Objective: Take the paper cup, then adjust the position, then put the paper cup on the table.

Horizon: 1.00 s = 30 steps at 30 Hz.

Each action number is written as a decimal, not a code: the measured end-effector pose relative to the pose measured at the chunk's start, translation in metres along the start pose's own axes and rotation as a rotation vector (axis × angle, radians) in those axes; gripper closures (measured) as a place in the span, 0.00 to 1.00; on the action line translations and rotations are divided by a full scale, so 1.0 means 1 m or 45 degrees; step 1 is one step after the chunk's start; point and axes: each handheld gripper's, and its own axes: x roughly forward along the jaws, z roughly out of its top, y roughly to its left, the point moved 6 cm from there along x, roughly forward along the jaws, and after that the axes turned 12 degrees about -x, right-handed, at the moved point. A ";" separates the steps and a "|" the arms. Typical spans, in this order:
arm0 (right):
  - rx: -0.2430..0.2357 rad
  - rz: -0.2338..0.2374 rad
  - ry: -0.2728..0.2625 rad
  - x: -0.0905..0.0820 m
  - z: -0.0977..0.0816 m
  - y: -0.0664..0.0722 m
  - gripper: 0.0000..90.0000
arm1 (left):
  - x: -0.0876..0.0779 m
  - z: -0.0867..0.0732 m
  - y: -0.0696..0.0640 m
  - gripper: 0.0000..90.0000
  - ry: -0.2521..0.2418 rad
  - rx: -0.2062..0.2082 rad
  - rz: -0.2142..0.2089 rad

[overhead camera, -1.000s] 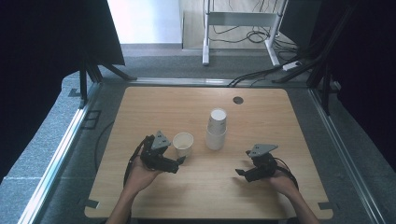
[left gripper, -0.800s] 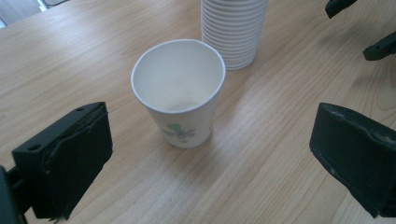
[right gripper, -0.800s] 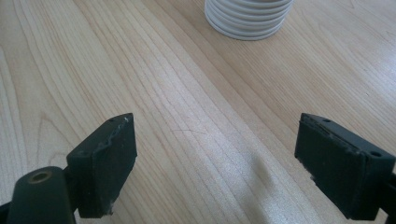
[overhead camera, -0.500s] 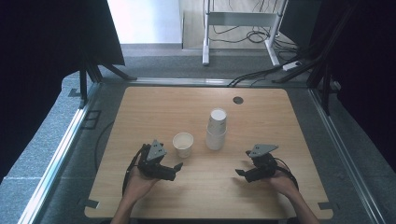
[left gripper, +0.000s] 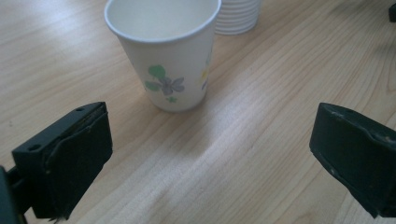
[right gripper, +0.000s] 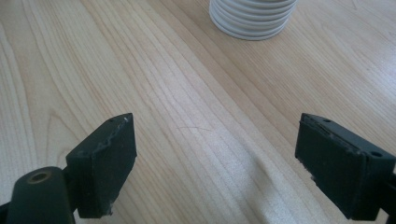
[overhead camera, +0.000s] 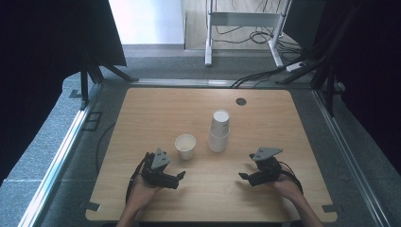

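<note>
A single white paper cup (overhead camera: 185,145) with a flower print (left gripper: 164,49) stands upright on the wooden table (overhead camera: 156,113). To its right is a stack of upside-down white cups (overhead camera: 219,131) (right gripper: 253,17). My left gripper (overhead camera: 178,178) (left gripper: 210,158) rests low on the table just in front of the single cup, open, with bare wood between its jaws. My right gripper (overhead camera: 244,177) (right gripper: 215,161) sits on the table to the front right of the stack, also open and empty.
A small dark round hole (overhead camera: 241,101) marks the table's far right part. Metal rails (overhead camera: 61,156) run along both sides of the table. A white stand (overhead camera: 246,21) and cables lie on the floor beyond.
My left gripper has drawn back from beside the single cup toward the table's front edge and sunk lower. The cup stays where it stood. The right gripper has not moved.
</note>
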 end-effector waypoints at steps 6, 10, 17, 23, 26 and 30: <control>0.003 -0.001 -0.008 0.000 0.002 0.002 0.14 | 0.005 -0.010 0.000 0.00 0.031 -0.015 -0.006; -0.007 0.001 0.002 0.000 0.001 0.003 0.14 | 0.006 -0.015 0.001 0.00 0.045 -0.020 -0.002; 0.001 -0.005 -0.002 -0.001 0.001 0.002 0.14 | 0.006 -0.022 0.004 0.00 0.058 -0.055 -0.004; 0.009 -0.001 0.001 -0.001 -0.001 0.004 0.14 | 0.009 -0.030 0.003 0.00 0.101 -0.045 0.011; 0.011 -0.004 0.005 -0.003 -0.003 0.006 0.14 | 0.009 -0.033 0.002 0.00 0.117 -0.044 0.005; 0.026 -0.012 0.009 -0.006 -0.008 0.006 0.14 | 0.010 -0.037 0.001 0.00 0.137 -0.048 0.006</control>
